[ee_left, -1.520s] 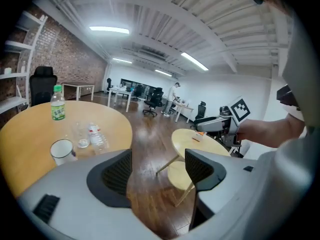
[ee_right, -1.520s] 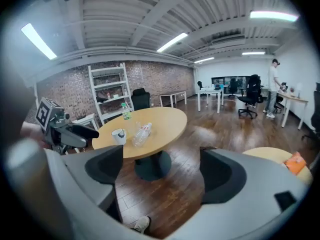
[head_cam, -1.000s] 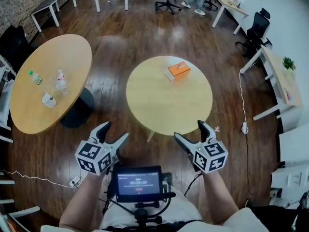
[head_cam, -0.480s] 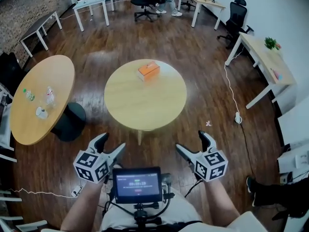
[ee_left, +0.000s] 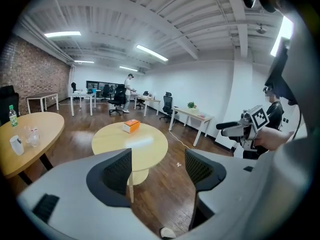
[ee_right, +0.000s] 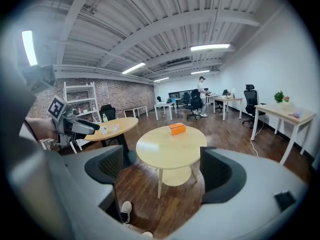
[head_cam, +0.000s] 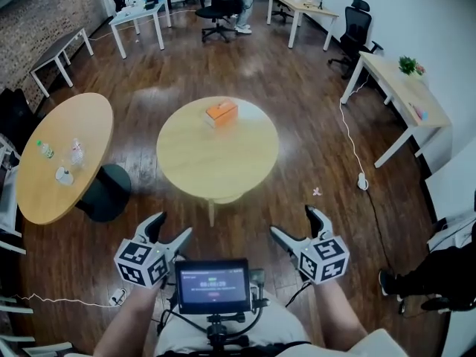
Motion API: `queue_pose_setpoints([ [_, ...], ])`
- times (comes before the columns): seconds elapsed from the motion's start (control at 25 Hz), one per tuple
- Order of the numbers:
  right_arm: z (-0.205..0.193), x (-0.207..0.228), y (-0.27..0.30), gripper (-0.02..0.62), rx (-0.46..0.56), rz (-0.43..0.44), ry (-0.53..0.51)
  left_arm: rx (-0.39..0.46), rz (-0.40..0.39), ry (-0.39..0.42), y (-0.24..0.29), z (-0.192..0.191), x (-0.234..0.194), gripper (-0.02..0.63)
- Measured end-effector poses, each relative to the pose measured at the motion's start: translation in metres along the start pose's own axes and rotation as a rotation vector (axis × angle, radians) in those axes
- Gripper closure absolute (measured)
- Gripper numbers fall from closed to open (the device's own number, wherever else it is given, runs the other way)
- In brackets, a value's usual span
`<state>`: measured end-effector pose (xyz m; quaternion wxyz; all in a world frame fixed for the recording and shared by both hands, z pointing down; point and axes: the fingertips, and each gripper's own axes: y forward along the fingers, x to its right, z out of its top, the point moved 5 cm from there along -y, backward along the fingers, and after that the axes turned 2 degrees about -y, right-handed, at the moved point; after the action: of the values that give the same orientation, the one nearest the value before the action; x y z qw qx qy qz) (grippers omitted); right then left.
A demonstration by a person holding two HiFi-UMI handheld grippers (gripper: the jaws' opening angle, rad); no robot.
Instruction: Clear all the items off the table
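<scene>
The orange box [head_cam: 221,113] is found on the far part of the round table [head_cam: 223,166], well apart from both tools. The left gripper [head_cam: 172,225] and right gripper [head_cam: 292,222] are held spread, with nothing gripped.

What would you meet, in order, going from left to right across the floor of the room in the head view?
oval table → round table → scrap on the floor → white desk
</scene>
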<state>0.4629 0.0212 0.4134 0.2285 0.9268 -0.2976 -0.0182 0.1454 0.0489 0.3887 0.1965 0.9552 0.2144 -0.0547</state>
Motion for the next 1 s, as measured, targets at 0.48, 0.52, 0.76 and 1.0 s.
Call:
queue_pose_setpoints([
  [0.48, -0.011, -0.02, 0.03, 0.105, -0.059, 0.055, 0.004, 0.013, 0.023, -0.031, -0.02, -0.005, -0.018, 0.268],
  [0.52, -0.009, -0.022, 0.038, 0.106, -0.061, 0.062, 0.003, 0.016, 0.027, -0.037, -0.022, -0.005, -0.024, 0.268],
  [0.76, 0.005, -0.037, 0.094, 0.106, -0.078, 0.088, 0.02, 0.042, 0.075, -0.086, -0.044, -0.009, -0.074, 0.268],
  [1.0, 0.025, -0.044, 0.163, 0.106, -0.104, 0.058, 0.04, 0.048, 0.115, -0.122, -0.051, -0.011, -0.14, 0.268],
])
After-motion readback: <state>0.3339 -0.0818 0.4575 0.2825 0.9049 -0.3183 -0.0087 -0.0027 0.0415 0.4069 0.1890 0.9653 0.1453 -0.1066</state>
